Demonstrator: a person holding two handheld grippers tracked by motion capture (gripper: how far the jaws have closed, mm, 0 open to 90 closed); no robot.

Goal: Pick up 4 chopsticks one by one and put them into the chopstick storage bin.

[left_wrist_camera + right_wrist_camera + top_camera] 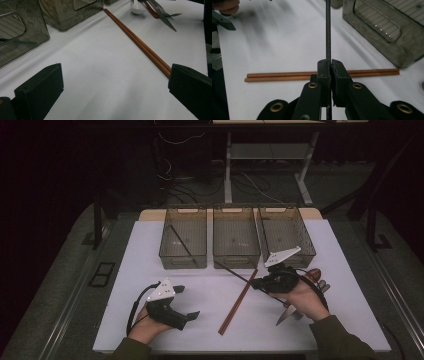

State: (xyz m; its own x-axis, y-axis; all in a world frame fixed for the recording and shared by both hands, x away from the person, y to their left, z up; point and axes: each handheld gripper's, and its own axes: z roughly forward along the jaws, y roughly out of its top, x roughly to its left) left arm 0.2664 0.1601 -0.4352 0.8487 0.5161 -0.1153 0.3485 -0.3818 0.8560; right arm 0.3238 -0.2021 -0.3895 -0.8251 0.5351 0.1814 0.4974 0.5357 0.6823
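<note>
The right gripper (261, 283) had its two black jaws squeezed tight on a thin dark chopstick (328, 32). In the high view the stick pointed up and left, with its far tip close to the front of the middle see-through plastic bin (236, 242). It looked lifted off the white table (210, 320), above the pair of long reddish-brown wooden chopsticks (239, 301) that lay side by side there.

The left gripper (189, 303) held nothing. Its jaws stood wide apart, low over the table, and the near end of the brown pair lay right beside one jaw.

The job looked like sorting things into bins. Another thin dark stick (181, 242) already leaned inside the left see-through bin (183, 237), so the held one probably belonged there too. The next move likely needed the right gripper to carry the stick over that bin's wall and let go only once the tip was inside.

Some things were hard to see. The right hand (305, 297) covered most of a heap of cutlery (311, 279), so I could only make out a spoon and a knife tip. The right see-through bin (286, 235) looked empty, but its brown walls hid a little.
</note>
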